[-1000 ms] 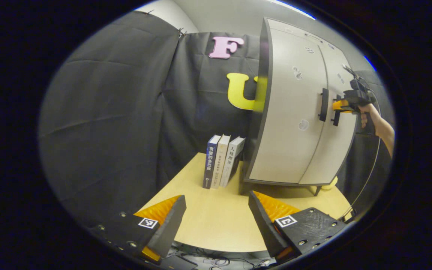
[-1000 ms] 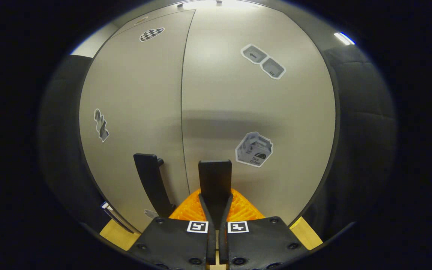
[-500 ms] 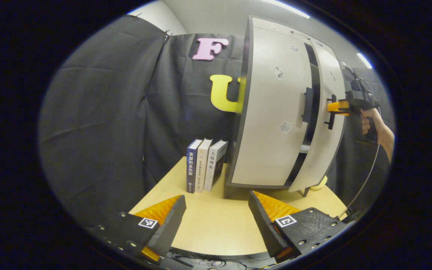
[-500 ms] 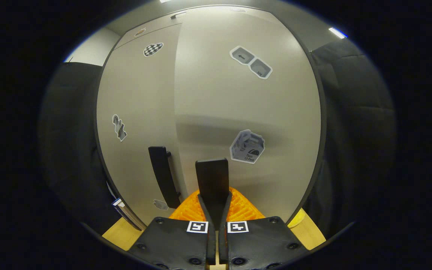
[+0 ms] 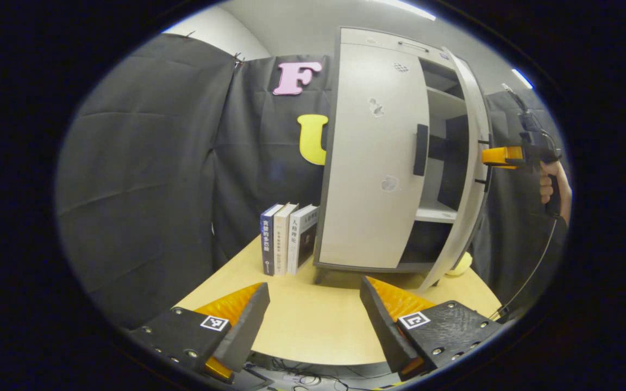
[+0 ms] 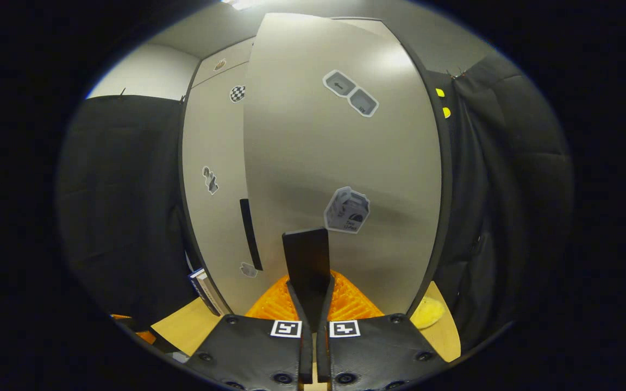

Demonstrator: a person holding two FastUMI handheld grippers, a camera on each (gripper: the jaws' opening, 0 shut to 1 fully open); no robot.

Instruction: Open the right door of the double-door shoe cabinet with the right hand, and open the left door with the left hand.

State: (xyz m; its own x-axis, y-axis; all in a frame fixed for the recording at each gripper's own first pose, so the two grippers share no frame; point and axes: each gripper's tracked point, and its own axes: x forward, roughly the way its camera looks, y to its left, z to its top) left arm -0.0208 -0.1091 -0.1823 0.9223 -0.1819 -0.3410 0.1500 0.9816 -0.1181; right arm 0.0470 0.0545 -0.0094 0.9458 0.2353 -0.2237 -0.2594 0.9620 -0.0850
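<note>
The jaws of the right gripper (image 6: 309, 282) are clamped on the handle (image 6: 306, 259) of the right door (image 6: 340, 179), swung ajar ahead of them, while those of the left gripper (image 5: 313, 320) are held apart over the counter (image 5: 313, 326), the shut left door (image 5: 373, 163) well beyond them.

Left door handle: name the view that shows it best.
The left gripper view: the left door handle stands whole against the closed left door. The right gripper view shows it as a thin strip, its right edge behind the open right door.
</note>
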